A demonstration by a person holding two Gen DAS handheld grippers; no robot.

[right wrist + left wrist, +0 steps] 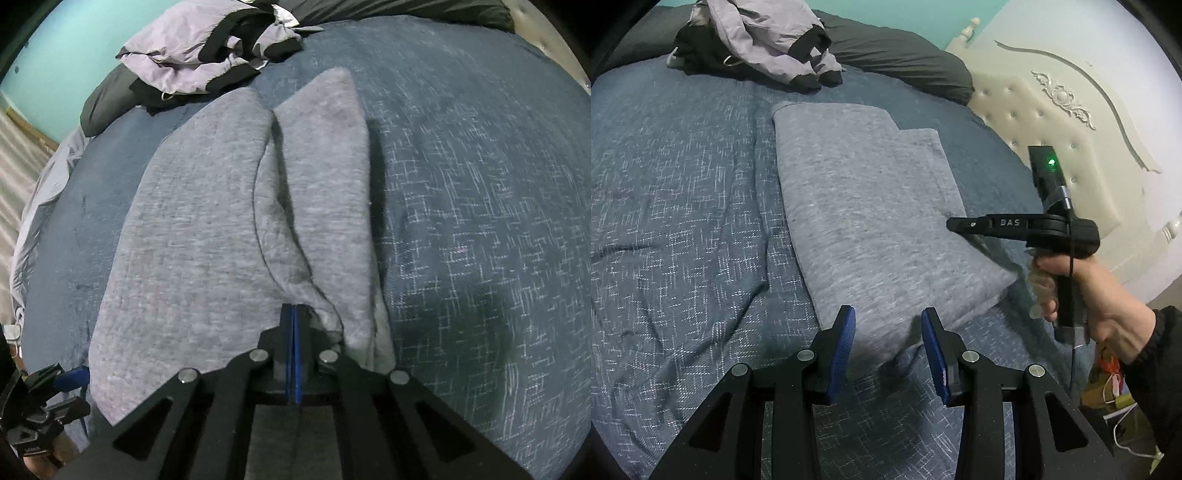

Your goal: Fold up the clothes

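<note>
The left hand-held gripper hangs released, its blue pads apart over the near end of the grey garment, not pressing it. That garment lies folded lengthwise on the blue bed cover. The right hand-held gripper, held in a hand, is clenched tight at the garment's edge; whether cloth is pinched between its pads I cannot tell. Farther off, a lilac and black jacket lies crumpled near a dark pillow and cream headboard

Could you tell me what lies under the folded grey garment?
The grey garment rests on the blue patterned bedspread, which shows all around it. Whatever lies between its folded layers is covered.
</note>
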